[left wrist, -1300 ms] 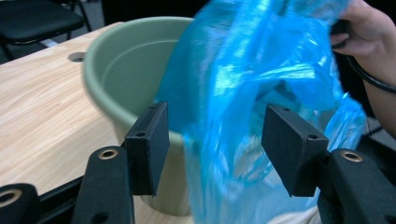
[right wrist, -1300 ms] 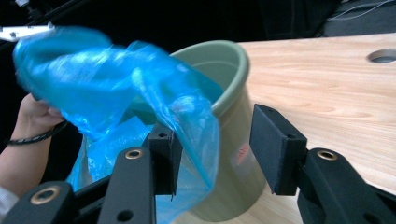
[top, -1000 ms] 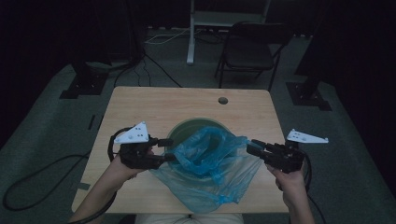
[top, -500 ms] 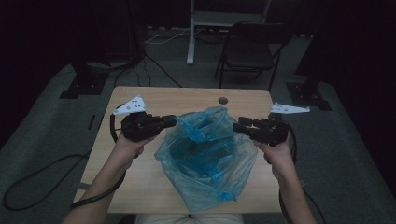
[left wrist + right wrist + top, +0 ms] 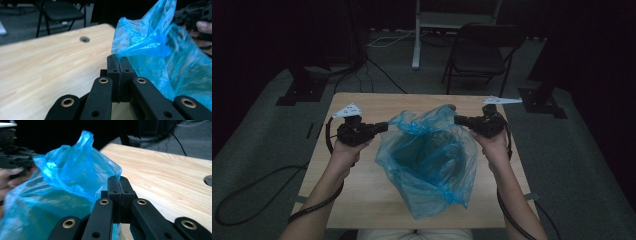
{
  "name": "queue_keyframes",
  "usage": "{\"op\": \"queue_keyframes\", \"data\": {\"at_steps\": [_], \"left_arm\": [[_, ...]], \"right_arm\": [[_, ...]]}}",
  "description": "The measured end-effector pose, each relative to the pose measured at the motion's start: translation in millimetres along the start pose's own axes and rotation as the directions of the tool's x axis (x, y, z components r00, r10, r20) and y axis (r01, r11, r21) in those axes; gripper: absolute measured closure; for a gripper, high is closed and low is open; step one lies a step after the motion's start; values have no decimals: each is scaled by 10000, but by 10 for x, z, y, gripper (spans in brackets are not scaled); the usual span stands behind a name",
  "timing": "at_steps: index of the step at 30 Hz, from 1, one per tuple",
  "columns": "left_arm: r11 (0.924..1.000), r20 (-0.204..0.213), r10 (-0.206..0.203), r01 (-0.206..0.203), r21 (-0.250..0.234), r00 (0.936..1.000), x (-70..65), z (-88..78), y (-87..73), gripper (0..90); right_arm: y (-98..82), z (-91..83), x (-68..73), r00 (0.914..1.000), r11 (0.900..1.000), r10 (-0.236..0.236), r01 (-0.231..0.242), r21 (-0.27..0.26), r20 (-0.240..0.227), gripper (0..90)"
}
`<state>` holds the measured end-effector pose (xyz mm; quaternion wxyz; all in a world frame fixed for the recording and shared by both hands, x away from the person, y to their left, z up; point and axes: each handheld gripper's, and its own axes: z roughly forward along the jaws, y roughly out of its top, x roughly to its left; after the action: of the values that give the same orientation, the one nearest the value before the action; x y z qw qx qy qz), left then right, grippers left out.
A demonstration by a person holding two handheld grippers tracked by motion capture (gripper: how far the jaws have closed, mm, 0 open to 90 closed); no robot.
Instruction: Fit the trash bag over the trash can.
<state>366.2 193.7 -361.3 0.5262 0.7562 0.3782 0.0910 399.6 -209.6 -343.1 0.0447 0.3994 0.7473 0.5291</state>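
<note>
A thin blue plastic bag [image 5: 427,160] lies stretched open on the wooden table [image 5: 357,200], mouth toward the far edge. My left gripper [image 5: 386,125] pinches the bag's left rim. Its jaws have just closed, and in the left gripper view it [image 5: 120,62] is shut with the blue film [image 5: 150,45] caught between the pads. My right gripper [image 5: 457,119] has also just closed and pinches the right rim; it [image 5: 119,183] stands shut on the bag [image 5: 72,175]. A dark round shape shows faintly through the bag.
A round cable hole [image 5: 84,39] sits near the table's far edge. A folding chair [image 5: 477,55] and a white stand leg [image 5: 417,45] are on the floor beyond the table. Cables trail from both grippers down past the forearms.
Both hands have moved toward the far side of the table, drawing the bag's mouth with them. The dark green round vessel seen earlier now lies under the blue film. Both jaws have closed.
</note>
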Motion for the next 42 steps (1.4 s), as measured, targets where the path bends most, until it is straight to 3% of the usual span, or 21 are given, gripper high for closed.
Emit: {"op": "queue_keyframes", "data": {"at_steps": [6,9,13,18,22,29,31,33,36,39,42], "left_arm": [[9940,14,-968,966,507,9953,212,142,-274,900],[9906,-85,-1092,1095,815,9940,255,202,-382,900],[9836,103,-1413,1392,1150,9899,309,245,-555,900],[9731,75,-1668,1634,1623,9860,336,289,-777,900],[9643,385,-2136,2043,1686,9762,372,296,-926,900],[9576,471,-2234,2102,1973,9736,370,330,-1025,900],[9595,483,-2245,2121,1855,9733,363,319,-1023,900],[9638,508,-2142,2026,1732,9755,343,284,-999,900],[9683,724,-2103,1975,1532,9750,315,227,-965,900],[9715,810,-2004,1874,1448,9764,290,187,-947,900],[9724,834,-2027,1905,1349,9757,291,157,-940,900]], "right_arm": [[-39,339,-124,9966,9970,22,-86,774,824,900],[-109,480,-211,9946,9923,167,-290,1202,1020,900],[-228,618,-315,9936,9857,419,-583,1581,1052,900],[-399,693,-412,9919,9794,732,-911,1804,1040,900],[-523,716,-462,9903,9754,1027,-1187,1857,940,900],[-667,739,-507,9881,9679,1246,-1410,2081,901,900],[-673,732,-509,9876,9671,1299,-1459,2085,887,892],[-652,685,-511,9862,9700,1353,-1515,1902,953,782],[-568,533,-511,9839,9778,1473,-1603,1351,1013,707],[-425,263,-456,9833,9880,1411,-1472,462,1153,646],[-308,-9,-408,9833,9884,1509,-1484,-322,1017,586]]}}
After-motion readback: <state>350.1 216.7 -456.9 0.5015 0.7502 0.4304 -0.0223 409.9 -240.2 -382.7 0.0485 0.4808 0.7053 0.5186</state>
